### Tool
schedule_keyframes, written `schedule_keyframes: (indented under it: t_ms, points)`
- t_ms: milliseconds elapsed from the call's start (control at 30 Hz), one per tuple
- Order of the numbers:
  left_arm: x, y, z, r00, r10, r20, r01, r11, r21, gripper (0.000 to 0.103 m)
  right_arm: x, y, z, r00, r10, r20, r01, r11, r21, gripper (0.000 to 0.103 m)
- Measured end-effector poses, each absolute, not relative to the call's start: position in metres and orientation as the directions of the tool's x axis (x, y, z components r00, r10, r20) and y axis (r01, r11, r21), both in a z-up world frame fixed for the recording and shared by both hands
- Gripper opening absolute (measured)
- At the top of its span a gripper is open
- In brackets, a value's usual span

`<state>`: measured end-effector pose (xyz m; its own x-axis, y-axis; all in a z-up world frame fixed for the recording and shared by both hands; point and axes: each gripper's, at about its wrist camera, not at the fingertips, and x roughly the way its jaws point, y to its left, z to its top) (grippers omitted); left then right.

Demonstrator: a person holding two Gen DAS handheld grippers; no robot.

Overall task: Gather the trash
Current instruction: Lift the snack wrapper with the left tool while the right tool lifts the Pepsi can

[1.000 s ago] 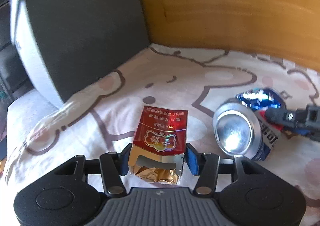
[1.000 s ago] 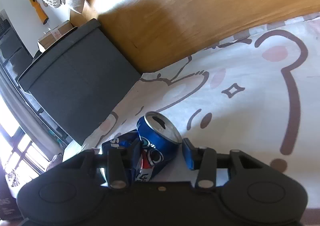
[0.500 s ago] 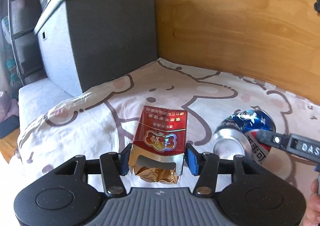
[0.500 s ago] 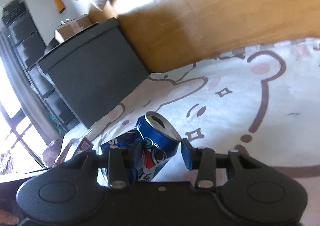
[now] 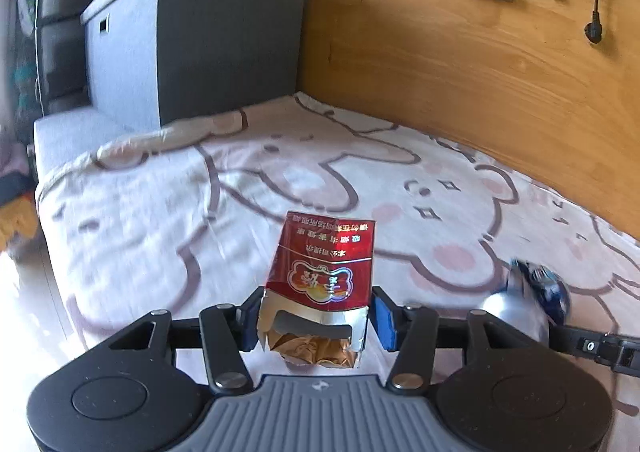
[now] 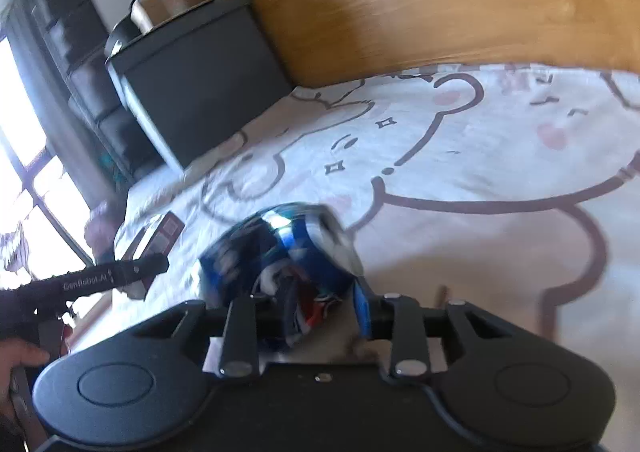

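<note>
My left gripper point(image 5: 316, 322) is shut on a torn red cigarette pack point(image 5: 324, 272) with gold foil showing at its open end, held above the bed. My right gripper point(image 6: 296, 316) is shut on a crushed blue Pepsi can point(image 6: 280, 252), lifted off the sheet and blurred. In the left wrist view the can point(image 5: 532, 296) and the right gripper's finger point(image 5: 592, 344) show at the right edge. In the right wrist view the left gripper's finger point(image 6: 116, 274) and the red pack point(image 6: 164, 232) show at the left.
A bed sheet with a bear print point(image 5: 320, 180) covers the bed. A dark grey box point(image 5: 192, 40) stands at the bed's far end. A wooden wall point(image 5: 480, 64) runs along the right side. A bright window point(image 6: 24, 172) is at left.
Both grippers have risen and pulled back from the sheet with their loads. The can has come off the bed and tilted. More of the room shows now.
</note>
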<state>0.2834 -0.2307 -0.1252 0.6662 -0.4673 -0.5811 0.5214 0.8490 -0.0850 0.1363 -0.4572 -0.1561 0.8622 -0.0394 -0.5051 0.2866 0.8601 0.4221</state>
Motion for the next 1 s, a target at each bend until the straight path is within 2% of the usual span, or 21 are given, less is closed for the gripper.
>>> schedule_keyframes:
  t_ms: [67,100,200,267,300,500,600,767,933,1000]
  points:
    - [0.273,-0.229,-0.126,0.67,-0.468,-0.577,0.52,0.85,-0.086,0.054,0.128,-0.46,-0.15,0.862,-0.025,-0.506,0.26,0.88,0.398,0.049]
    - [0.269,-0.228,-0.127,0.672,-0.47,-0.572,0.518,0.851,-0.089,0.054,0.125,-0.462,-0.146,0.863,-0.028,-0.504,0.251,0.89,0.381,0.052]
    - [0.257,-0.224,-0.126,0.68,-0.475,-0.559,0.514,0.852,-0.098,0.054,0.122,-0.467,-0.129,0.869,-0.019,-0.494,0.215,0.914,0.343,0.07]
    - [0.249,-0.222,-0.126,0.686,-0.475,-0.551,0.514,0.853,-0.095,0.054,0.127,-0.469,-0.118,0.875,0.022,-0.484,0.168,0.923,0.345,0.094]
    - [0.246,-0.221,-0.125,0.688,-0.475,-0.549,0.513,0.853,-0.096,0.054,0.131,-0.469,-0.113,0.874,0.039,-0.484,0.148,0.928,0.342,0.099]
    - [0.233,-0.206,-0.123,0.702,-0.47,-0.535,0.489,0.864,-0.117,0.054,0.173,-0.448,-0.09,0.843,0.082,-0.532,0.036,0.977,0.208,0.103]
    - [0.229,-0.199,-0.124,0.709,-0.462,-0.533,0.481,0.869,-0.112,0.054,0.2,-0.44,-0.087,0.794,0.098,-0.6,0.015,0.983,0.181,0.103]
    - [0.224,-0.19,-0.125,0.708,-0.465,-0.532,0.484,0.868,-0.114,0.054,0.241,-0.424,-0.096,0.708,0.019,-0.706,0.044,0.997,0.07,0.103]
    - [0.223,-0.183,-0.126,0.699,-0.477,-0.533,0.488,0.863,-0.133,0.054,0.263,-0.42,-0.11,0.639,0.018,-0.769,0.056,0.996,0.07,0.103]
    - [0.222,-0.179,-0.127,0.698,-0.479,-0.532,0.486,0.863,-0.139,0.054,0.269,-0.417,-0.116,0.611,-0.029,-0.791,0.076,0.997,0.022,0.103]
